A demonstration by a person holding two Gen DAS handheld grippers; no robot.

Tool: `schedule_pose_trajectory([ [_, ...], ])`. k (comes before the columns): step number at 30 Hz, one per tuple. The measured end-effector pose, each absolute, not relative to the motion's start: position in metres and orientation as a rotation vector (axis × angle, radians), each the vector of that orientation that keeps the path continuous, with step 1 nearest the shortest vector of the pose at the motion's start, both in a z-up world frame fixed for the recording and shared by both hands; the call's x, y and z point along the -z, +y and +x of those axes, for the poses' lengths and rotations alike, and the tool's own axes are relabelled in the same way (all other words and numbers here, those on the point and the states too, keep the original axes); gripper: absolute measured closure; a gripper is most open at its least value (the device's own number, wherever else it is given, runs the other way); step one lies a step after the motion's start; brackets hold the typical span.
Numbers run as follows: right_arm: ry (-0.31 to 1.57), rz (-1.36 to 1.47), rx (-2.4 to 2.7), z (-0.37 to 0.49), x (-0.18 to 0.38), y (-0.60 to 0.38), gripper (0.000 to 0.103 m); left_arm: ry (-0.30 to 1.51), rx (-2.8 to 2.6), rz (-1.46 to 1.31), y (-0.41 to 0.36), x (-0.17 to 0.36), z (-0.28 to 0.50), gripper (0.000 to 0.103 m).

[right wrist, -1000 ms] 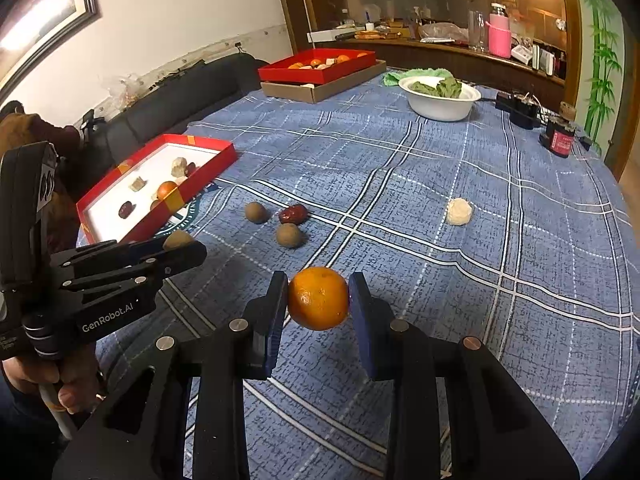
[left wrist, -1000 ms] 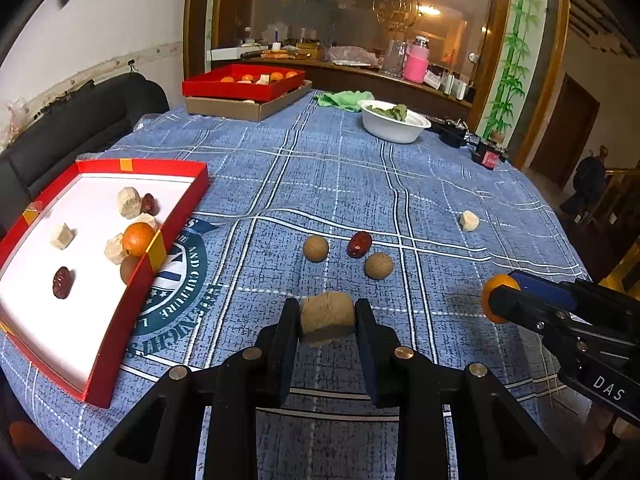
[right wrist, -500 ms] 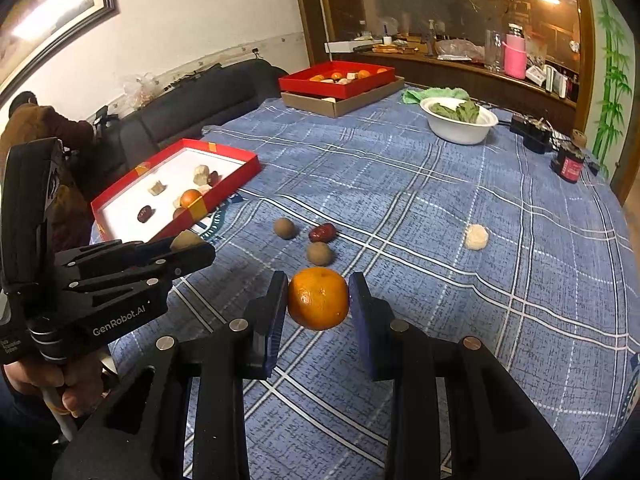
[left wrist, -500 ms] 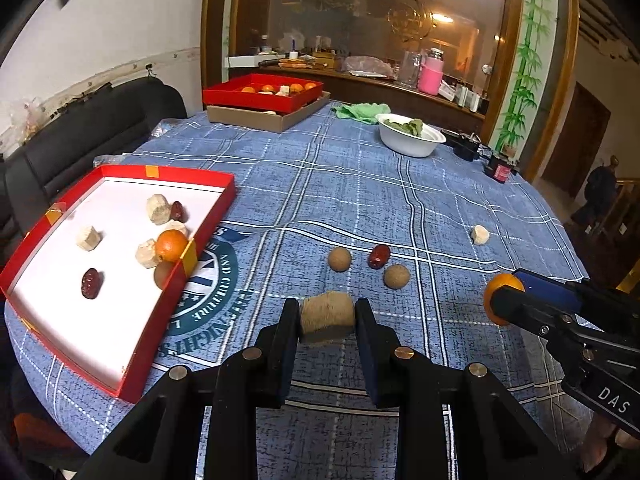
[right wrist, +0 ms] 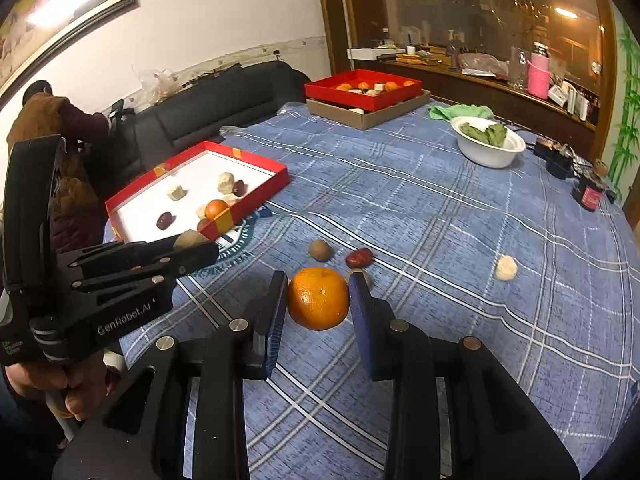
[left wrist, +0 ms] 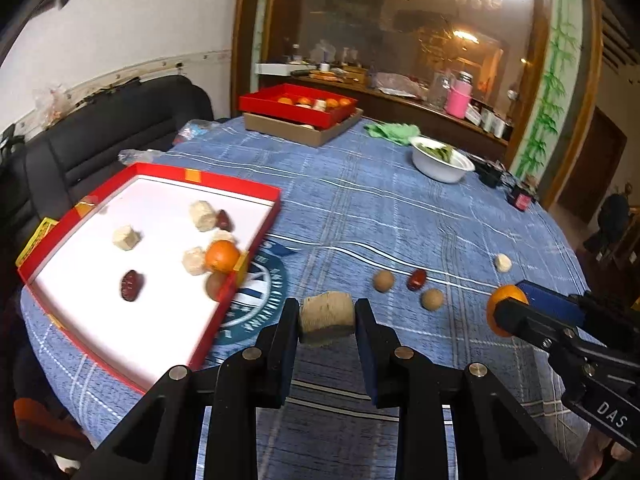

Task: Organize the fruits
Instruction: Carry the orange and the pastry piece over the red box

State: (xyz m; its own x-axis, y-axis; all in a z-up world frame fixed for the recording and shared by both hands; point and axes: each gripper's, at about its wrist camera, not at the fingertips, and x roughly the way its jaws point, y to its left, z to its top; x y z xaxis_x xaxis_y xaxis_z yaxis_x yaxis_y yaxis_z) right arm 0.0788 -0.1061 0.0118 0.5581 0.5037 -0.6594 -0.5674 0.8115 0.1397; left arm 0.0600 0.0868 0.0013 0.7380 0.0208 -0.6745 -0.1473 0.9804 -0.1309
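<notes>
My left gripper (left wrist: 326,318) is shut on a tan, rough-cut fruit chunk (left wrist: 326,316), held above the blue checked tablecloth beside the red tray (left wrist: 208,179). My right gripper (right wrist: 318,300) is shut on an orange (right wrist: 318,298), which also shows at the right of the left wrist view as the orange (left wrist: 505,300). The tray holds an orange (left wrist: 222,256), red dates and pale chunks. On the cloth lie two brown round fruits (left wrist: 383,281) (left wrist: 433,299), a red date (left wrist: 417,279) and a pale chunk (left wrist: 503,263).
A second red tray on a cardboard box (left wrist: 298,109) stands at the far side, with a white bowl of greens (left wrist: 440,160) and a green cloth (left wrist: 390,131). A black sofa (left wrist: 104,132) lies left. A person (right wrist: 52,120) sits beyond the table.
Both grippers rose and drew back with their fruit still held. The tray and the loose fruits now sit further into each view.
</notes>
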Motion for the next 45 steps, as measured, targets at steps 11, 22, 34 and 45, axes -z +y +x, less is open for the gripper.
schedule_pose_trajectory([
  [11,0.722,-0.109,-0.709,0.085,-0.023,-0.062,0.073,0.731,-0.181,-0.214,0.128,-0.003,0.063,0.076],
  [22,0.725,-0.131,-0.792,0.104,-0.026,0.004,0.072,0.733,-0.306,-0.269,0.19,0.0,0.072,0.076],
  [34,0.776,-0.156,-0.887,0.11,-0.009,0.075,0.072,0.753,-0.418,-0.326,0.25,0.009,0.09,0.076],
  [45,0.828,-0.182,-0.919,0.116,0.014,0.111,0.072,0.794,-0.491,-0.371,0.279,0.027,0.107,0.076],
])
